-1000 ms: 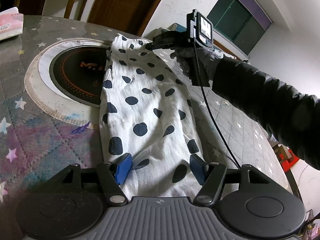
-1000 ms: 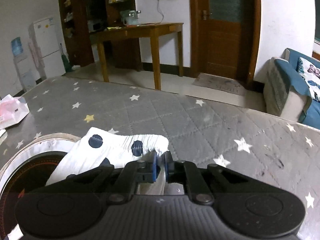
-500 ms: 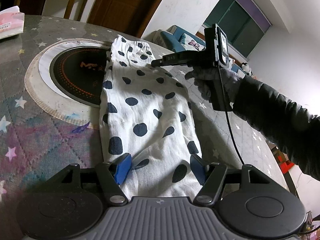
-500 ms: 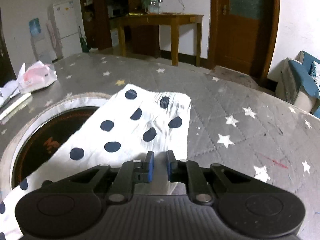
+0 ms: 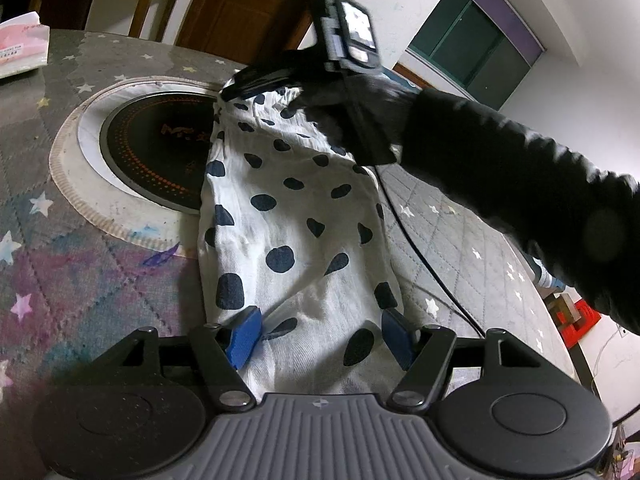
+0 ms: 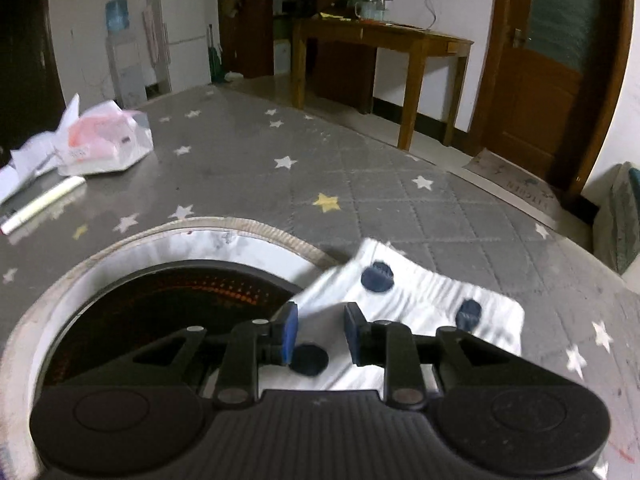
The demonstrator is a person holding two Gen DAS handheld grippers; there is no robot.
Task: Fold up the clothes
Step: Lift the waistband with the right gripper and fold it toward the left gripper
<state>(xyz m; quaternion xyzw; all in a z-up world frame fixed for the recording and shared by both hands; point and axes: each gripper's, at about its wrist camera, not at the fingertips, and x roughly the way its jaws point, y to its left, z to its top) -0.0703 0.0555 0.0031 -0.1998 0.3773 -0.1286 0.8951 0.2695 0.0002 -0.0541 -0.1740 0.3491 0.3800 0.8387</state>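
A white garment with dark blue dots (image 5: pixel 296 224) lies lengthwise on the grey star-patterned table cover, partly over a round black cooktop (image 5: pixel 160 148). My left gripper (image 5: pixel 320 336) is open, its blue pads on either side of the garment's near end. My right gripper (image 6: pixel 318 338) is open above the garment's far end (image 6: pixel 420 304), near its left corner by the cooktop (image 6: pixel 168 304). In the left wrist view the right gripper (image 5: pixel 240 84) hovers over that far end, held by a black-gloved hand.
A pink and white plastic bag (image 6: pixel 104 140) and a white tube (image 6: pixel 44 204) lie at the table's far left. A wooden side table (image 6: pixel 380 52) and a door stand beyond the table edge. A cable (image 5: pixel 420 256) trails along the garment's right side.
My right gripper has opened and moved left across the garment's far end toward the cooktop side. The left gripper has stayed in place, open around the near end.
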